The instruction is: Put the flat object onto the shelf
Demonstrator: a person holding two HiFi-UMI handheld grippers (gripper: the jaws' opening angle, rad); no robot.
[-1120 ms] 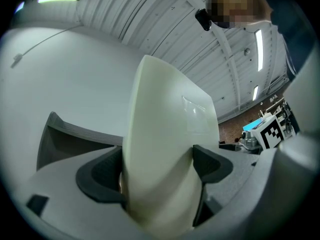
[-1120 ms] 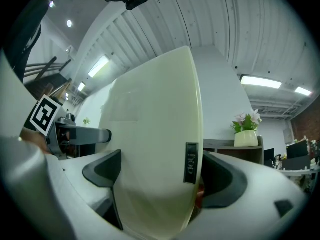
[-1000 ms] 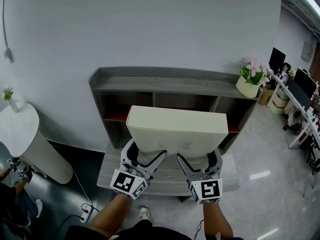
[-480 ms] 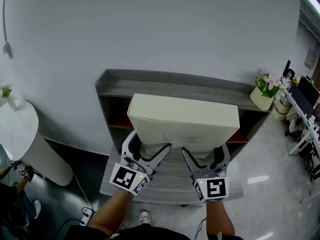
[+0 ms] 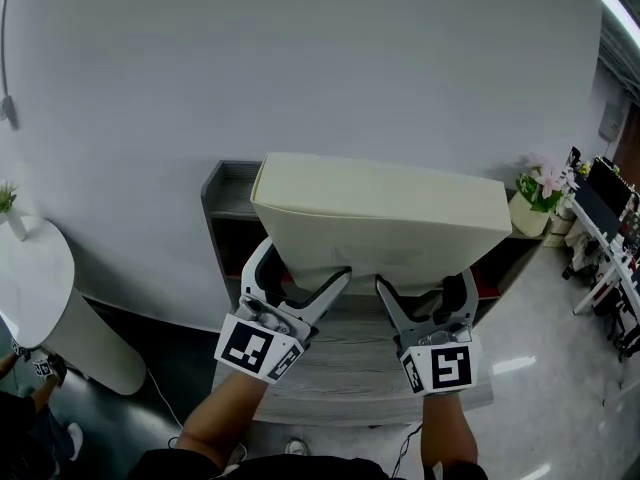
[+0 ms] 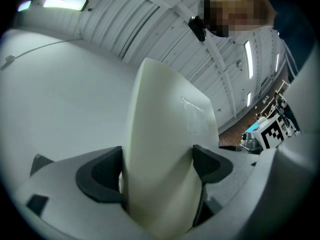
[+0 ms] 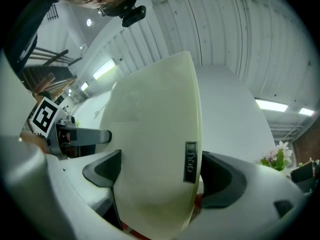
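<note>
The flat cream object (image 5: pixel 380 218) was up in the air in front of the grey shelf (image 5: pixel 225 183). Its long side ran nearly level, dipping a little toward the right. From above it covered most of the shelf's top board, so only the left end of the board showed. I could not tell whether the object touched the board. It was clear of the shelf's lower ledge (image 5: pixel 340 368).

Both grippers held it by its near, lower edge. The left gripper (image 5: pixel 300 273) took it toward the left side, its jaws clenched on the object with a dark pad pressed against each broad face. The right gripper (image 5: pixel 425 288) held it further right in the same way, jaws closed on the two faces. A small dark label (image 7: pixel 190 162) on the object's thin edge sat just beside one of the right gripper's jaws.

A pot of pink flowers (image 5: pixel 530 208) stood near the shelf's right end. A white round tabletop (image 5: pixel 35 268) stood well off to the left.
</note>
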